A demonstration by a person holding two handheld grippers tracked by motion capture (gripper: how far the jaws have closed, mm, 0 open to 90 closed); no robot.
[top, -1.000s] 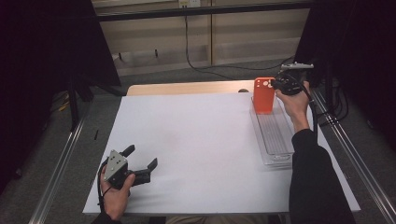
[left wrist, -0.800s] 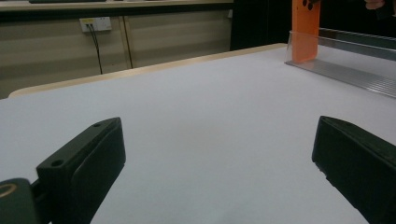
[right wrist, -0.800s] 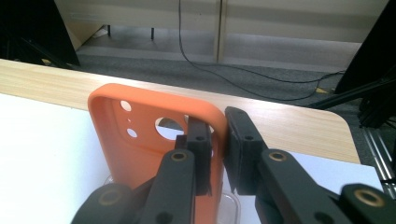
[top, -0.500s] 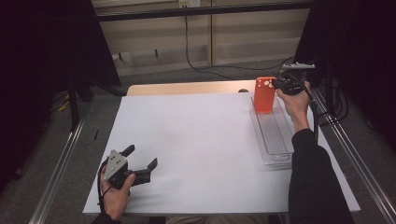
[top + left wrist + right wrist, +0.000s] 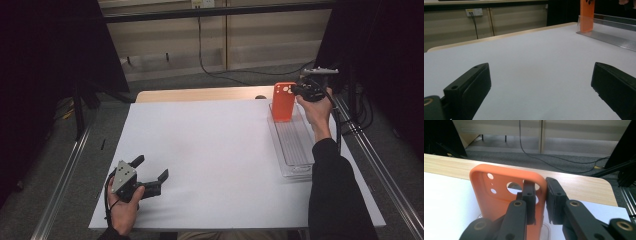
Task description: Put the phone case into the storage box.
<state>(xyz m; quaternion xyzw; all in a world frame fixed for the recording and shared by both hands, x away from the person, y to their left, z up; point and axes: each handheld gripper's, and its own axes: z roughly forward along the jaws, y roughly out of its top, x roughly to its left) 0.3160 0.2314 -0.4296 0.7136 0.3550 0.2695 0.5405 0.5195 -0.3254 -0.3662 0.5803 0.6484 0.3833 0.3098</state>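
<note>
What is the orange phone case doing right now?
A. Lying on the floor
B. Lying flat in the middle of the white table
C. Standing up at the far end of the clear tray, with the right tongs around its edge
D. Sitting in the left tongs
C: the orange phone case stands upright at the far end of the clear tray, and the right tongs have one jaw on each side of its edge.

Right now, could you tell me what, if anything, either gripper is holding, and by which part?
The right gripper holds the orange phone case upright by its side edge near the top, one jaw inside and one outside. The left gripper holds nothing, its jaws open.
</note>
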